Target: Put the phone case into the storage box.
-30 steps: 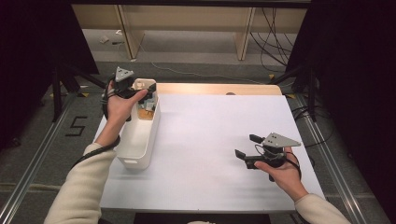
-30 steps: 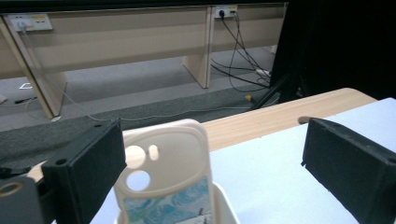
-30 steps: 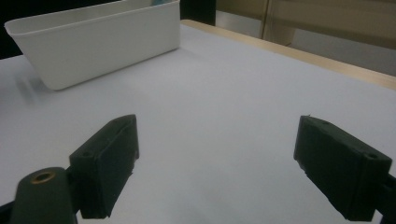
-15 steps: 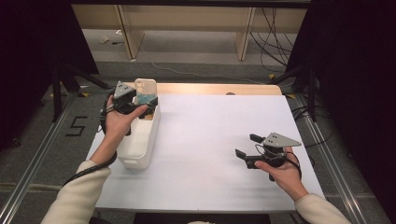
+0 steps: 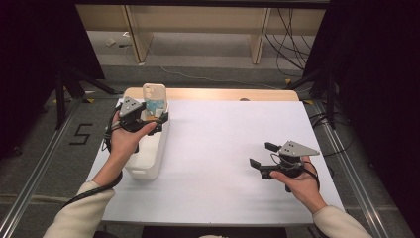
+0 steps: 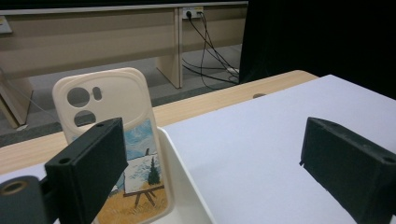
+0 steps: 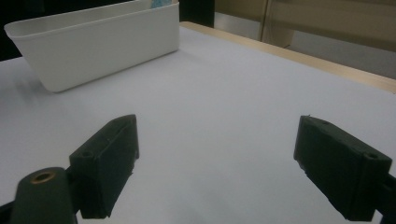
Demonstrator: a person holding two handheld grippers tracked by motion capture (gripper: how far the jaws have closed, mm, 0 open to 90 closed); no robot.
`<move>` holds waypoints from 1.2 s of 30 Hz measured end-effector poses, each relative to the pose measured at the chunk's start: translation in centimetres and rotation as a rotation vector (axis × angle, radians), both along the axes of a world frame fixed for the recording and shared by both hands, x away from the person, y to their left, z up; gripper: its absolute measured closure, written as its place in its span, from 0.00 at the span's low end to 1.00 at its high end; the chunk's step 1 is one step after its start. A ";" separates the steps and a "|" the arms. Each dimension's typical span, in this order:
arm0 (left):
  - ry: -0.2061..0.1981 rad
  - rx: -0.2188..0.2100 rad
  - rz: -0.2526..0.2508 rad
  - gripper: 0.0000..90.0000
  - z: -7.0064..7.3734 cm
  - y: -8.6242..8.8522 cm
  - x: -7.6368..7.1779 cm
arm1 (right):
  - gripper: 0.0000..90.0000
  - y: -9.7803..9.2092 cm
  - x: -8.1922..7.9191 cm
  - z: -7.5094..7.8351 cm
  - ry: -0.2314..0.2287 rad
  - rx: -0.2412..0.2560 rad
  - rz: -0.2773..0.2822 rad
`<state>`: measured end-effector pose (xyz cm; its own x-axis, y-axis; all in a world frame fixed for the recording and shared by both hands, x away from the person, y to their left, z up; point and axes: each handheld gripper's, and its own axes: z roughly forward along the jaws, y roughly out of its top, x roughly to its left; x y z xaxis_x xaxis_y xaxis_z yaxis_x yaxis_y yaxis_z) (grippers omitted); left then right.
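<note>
A cream phone case (image 5: 153, 96) with a painted landscape on its back stands upright at the far end of a white bin (image 5: 148, 163). My left gripper (image 5: 159, 122) hovers over the bin just short of the case, open, with nothing between its jaws. In the left gripper view the case (image 6: 109, 121) rises behind the left jaw, beside the bin rim (image 6: 187, 186), and the left gripper (image 6: 210, 154) gapes wide. My right gripper (image 5: 262, 154) rests low over the white table at the right, open and empty. The right gripper (image 7: 215, 154) points toward the bin (image 7: 102, 42).
A white sheet (image 5: 228, 148) covers the table top, with a wooden strip (image 5: 223, 94) along its far edge. Beyond it are a wooden frame and cables (image 5: 287, 39) on the floor. Dark stands flank both sides.
My left gripper has drawn back along the bin toward the person, and the phone case now stands clear of it at the bin's far end. The right gripper has stayed put.
</note>
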<state>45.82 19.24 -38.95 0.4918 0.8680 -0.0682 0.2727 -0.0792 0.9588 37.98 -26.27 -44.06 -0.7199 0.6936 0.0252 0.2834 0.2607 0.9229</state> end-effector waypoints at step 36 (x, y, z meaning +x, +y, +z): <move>-0.016 -0.022 -0.149 0.07 -1.4 -1.2 -4.8 | 0.17 0.1 -0.1 0.0 -0.001 0.004 0.013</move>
